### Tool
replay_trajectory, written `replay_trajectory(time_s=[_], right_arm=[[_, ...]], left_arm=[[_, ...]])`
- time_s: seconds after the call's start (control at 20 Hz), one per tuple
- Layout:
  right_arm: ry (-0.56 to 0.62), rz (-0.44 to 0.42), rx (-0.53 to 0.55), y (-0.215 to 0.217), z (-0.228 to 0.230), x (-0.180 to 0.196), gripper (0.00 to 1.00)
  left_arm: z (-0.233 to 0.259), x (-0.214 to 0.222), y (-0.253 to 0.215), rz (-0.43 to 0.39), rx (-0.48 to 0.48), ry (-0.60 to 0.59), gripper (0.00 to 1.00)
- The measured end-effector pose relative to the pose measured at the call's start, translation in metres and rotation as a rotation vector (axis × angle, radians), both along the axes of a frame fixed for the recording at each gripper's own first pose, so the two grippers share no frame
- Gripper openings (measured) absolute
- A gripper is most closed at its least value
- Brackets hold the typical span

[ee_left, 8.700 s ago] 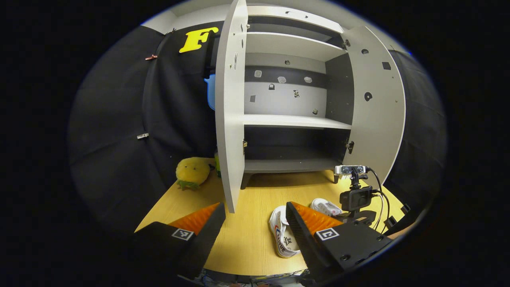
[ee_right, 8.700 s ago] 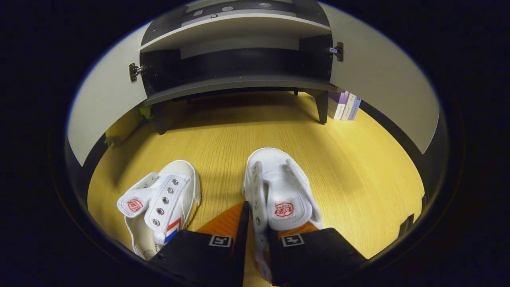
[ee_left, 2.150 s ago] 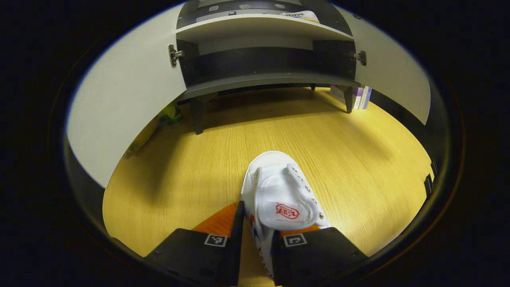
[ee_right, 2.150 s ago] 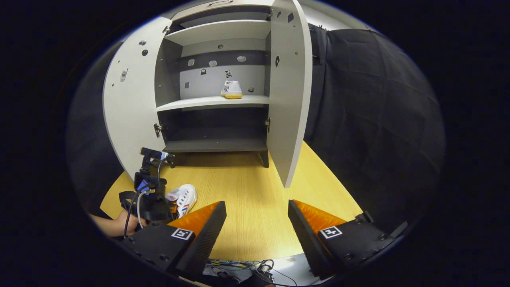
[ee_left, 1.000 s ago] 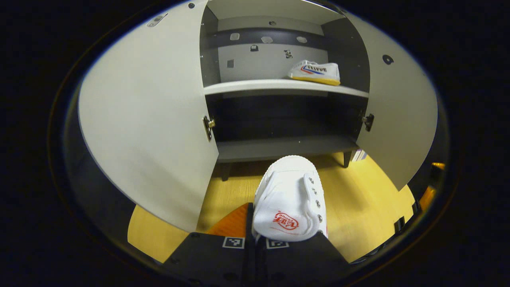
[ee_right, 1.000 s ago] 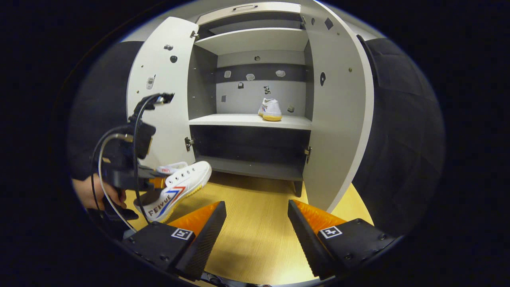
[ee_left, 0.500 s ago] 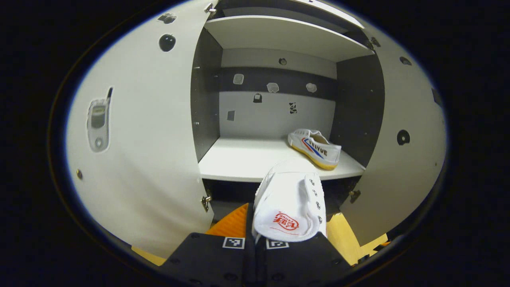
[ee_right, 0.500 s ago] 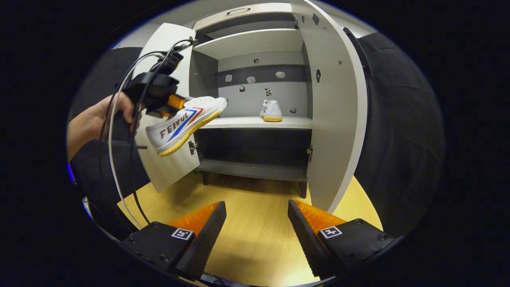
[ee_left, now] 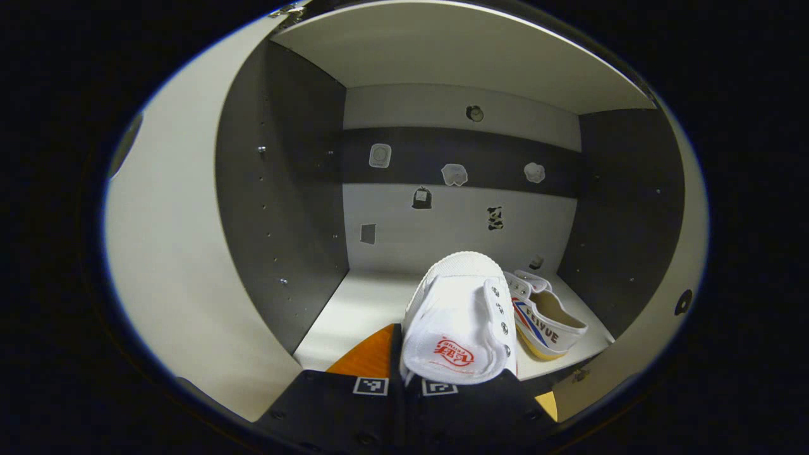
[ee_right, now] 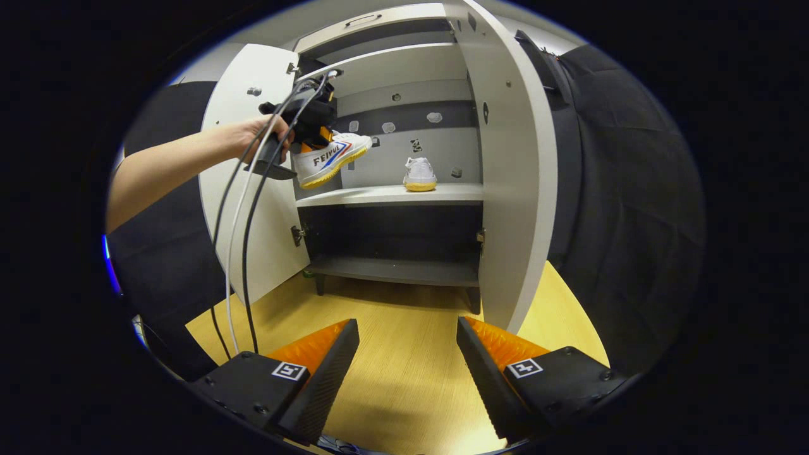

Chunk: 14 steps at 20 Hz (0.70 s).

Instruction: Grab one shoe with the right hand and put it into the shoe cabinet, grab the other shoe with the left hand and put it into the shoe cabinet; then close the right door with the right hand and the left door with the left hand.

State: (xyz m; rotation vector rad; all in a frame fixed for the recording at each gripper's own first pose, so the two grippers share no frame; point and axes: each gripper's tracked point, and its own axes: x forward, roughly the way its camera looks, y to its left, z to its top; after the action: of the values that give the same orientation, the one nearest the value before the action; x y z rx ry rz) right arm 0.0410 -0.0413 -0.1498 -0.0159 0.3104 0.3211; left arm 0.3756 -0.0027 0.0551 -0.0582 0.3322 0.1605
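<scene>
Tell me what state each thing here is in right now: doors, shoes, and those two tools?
Left door: open.
Right door: open.
First shoe: resting on the middle shelf.
Second shoe: held in the air, above that shelf.
Left tool: shut on the second shoe.
Right tool: open, empty.

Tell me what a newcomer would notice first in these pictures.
The white shoe clamped in the left gripper, held over the middle shelf of the open shoe cabinet. To its right, a second shoe already sits on that shelf. The right gripper hangs open above the wooden table.
</scene>
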Motion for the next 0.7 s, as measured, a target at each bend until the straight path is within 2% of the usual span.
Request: replay_trajectory(time_s=[0.25,0.35,0.45,0.7], right_arm=[[-0.007,0.006,-0.007,-0.010,-0.002,-0.001,0.99],[-0.012,0.006,-0.007,-0.014,-0.001,-0.002,0.99],[-0.015,0.000,-0.017,-0.019,-0.002,-0.002,0.99],[-0.002,-0.038,-0.026,-0.037,-0.005,-0.003,0.99]], left_arm=[[-0.022,0.074,0.019,0.024,0.102,0.122,0.05],[-0.032,0.097,0.021,0.016,0.090,0.168,0.05],[-0.042,0.113,0.022,0.012,0.073,0.225,0.05],[-0.066,0.132,0.025,0.009,0.149,0.329,0.05]])
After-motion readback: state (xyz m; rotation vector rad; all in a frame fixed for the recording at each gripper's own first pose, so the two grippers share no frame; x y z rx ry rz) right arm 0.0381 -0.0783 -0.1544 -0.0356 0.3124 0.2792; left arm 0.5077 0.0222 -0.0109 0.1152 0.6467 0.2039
